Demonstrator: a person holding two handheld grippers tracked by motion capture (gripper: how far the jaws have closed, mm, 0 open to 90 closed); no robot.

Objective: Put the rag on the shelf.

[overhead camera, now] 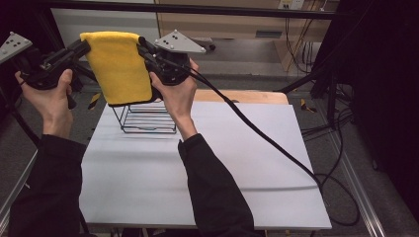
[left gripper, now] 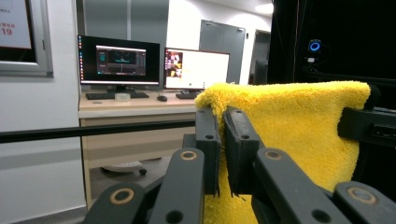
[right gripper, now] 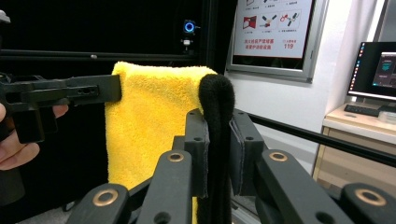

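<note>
So far I have the yellow microfibre towel (overhead camera: pixel 120 66) lifted and stretched between my 2 tools, hanging in the upper left of the high view, above and just in front of the black wire rack (overhead camera: pixel 144 118). My left gripper (overhead camera: pixel 87 47) has its jaws closed down to a narrow slit on the towel's top left corner; in the left gripper view the fluffy edge (left gripper: pixel 219 100) sits squeezed between the 2 black jaws. My right gripper (overhead camera: pixel 142 45) is clamped the same way on the other top corner, where the right gripper view shows the towel's dark, shadowed fold (right gripper: pixel 217 100) pinched tight and the lit yellow face (right gripper: pixel 149 121) hanging beyond it.

Judging by this, the pick-up and spreading are done: the towel hangs flat, its top edge level, its lower edge reaching down to about the rack's top wires. What is left, I think, is lowering it so it drapes over the rack, then opening both jaws. The rack stands at the far left part of the white tabletop (overhead camera: pixel 237 168), and whether the towel touches it yet I cannot tell.
</note>
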